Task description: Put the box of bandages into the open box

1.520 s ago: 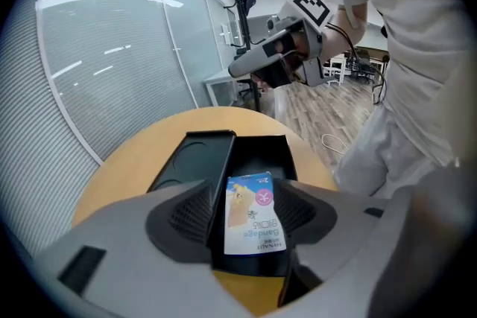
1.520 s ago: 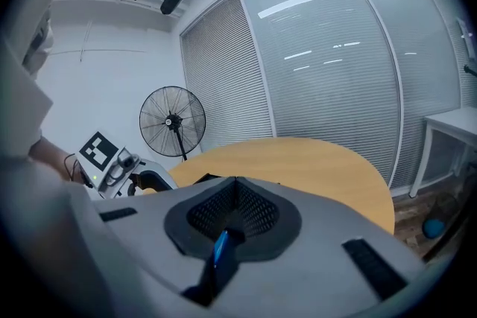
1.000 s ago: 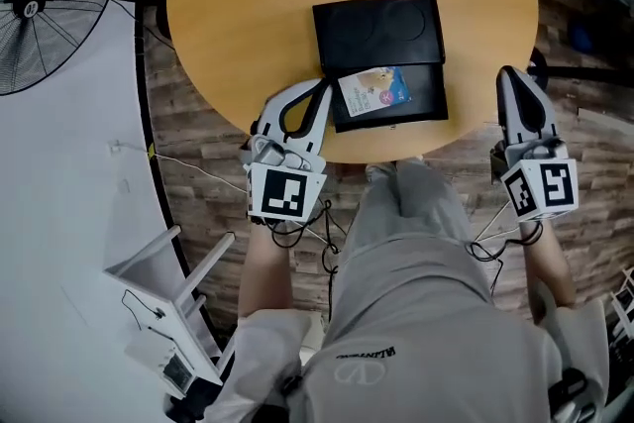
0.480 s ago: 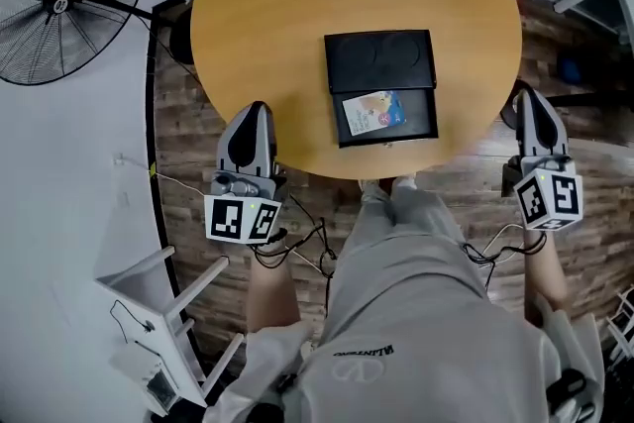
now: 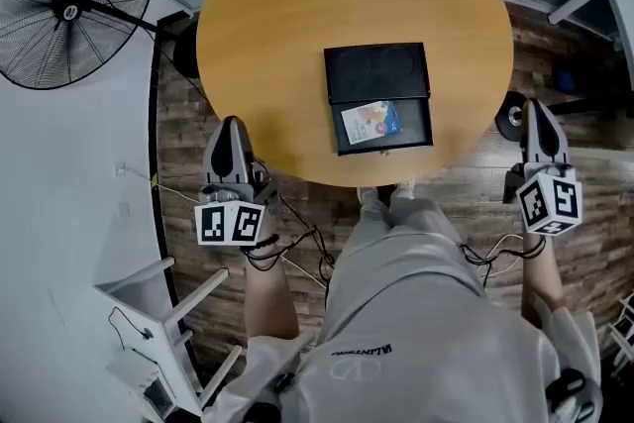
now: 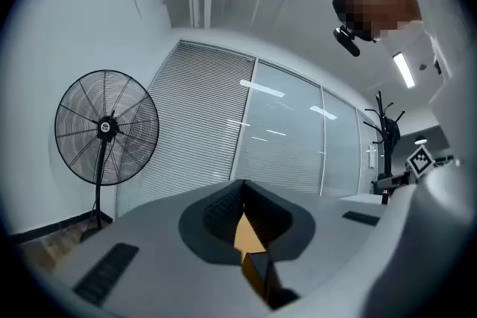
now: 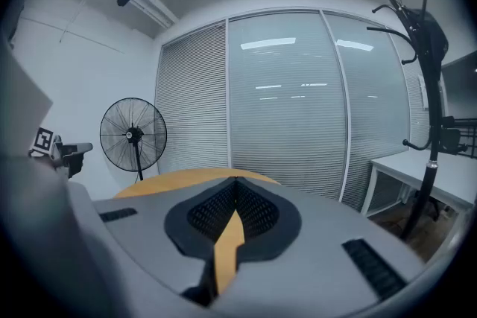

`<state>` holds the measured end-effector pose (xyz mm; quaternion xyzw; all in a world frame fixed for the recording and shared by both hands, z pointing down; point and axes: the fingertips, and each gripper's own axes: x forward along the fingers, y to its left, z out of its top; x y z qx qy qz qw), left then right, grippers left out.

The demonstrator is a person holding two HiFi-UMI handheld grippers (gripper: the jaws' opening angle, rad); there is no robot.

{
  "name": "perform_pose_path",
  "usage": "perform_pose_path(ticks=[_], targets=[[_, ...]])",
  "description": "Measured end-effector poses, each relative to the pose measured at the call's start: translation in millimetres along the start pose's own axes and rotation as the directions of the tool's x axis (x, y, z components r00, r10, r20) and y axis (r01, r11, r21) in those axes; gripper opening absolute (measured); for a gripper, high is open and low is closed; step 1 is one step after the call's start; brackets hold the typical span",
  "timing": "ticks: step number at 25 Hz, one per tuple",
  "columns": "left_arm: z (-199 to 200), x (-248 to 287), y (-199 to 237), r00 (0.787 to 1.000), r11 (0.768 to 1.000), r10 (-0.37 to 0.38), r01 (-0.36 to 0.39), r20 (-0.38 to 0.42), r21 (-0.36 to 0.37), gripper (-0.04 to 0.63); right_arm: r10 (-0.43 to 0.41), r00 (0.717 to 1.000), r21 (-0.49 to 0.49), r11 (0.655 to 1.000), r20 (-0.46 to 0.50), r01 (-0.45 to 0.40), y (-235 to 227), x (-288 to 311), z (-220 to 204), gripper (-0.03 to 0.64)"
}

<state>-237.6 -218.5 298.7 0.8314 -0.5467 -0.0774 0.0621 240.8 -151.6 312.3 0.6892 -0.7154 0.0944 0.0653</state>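
Observation:
The black open box (image 5: 379,99) lies on the round wooden table (image 5: 277,35), its lid folded back to the far side. The bandage box (image 5: 369,122), pale with a blue end, rests inside the near half. My left gripper (image 5: 231,122) hangs off the table's near-left edge, well left of the black box, shut and empty. In the left gripper view its jaws (image 6: 242,181) meet at the tips with nothing between them. My right gripper (image 5: 536,102) is beyond the table's right edge over the floor, also shut and empty (image 7: 235,179).
A standing fan (image 5: 69,5) is at the far left, also seen in both gripper views (image 6: 106,128) (image 7: 134,134). A white stool (image 5: 163,312) stands at the near left. A coat stand (image 7: 425,86) rises on the right. The person's legs (image 5: 416,253) are below the table edge.
My left gripper has pulled back and left, from beside the bandage box at the black box to off the table edge. The bandage box stays inside. The right gripper has barely moved.

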Motion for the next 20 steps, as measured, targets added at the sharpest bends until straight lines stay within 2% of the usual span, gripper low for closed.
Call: perform_pose_path(ticks=[9,15,20], targets=[[7,1,-10,1.000,1.000,-0.022,0.022,0.013,0.005,0.008,0.020,1.000,-0.003,1.000,0.009,-0.020,6,1,4,0.017],[5,2,-19,0.999,0.998,-0.043,0.044,-0.017,0.055,0.008,0.030,0.999,0.001,1.000,0.012,-0.030,10,1,5,0.017],[5,3,-24,0.998,0.997,-0.056,0.057,-0.013,0.049,0.008,0.038,0.999,-0.002,0.999,0.015,-0.038,12,1,7,0.017]])
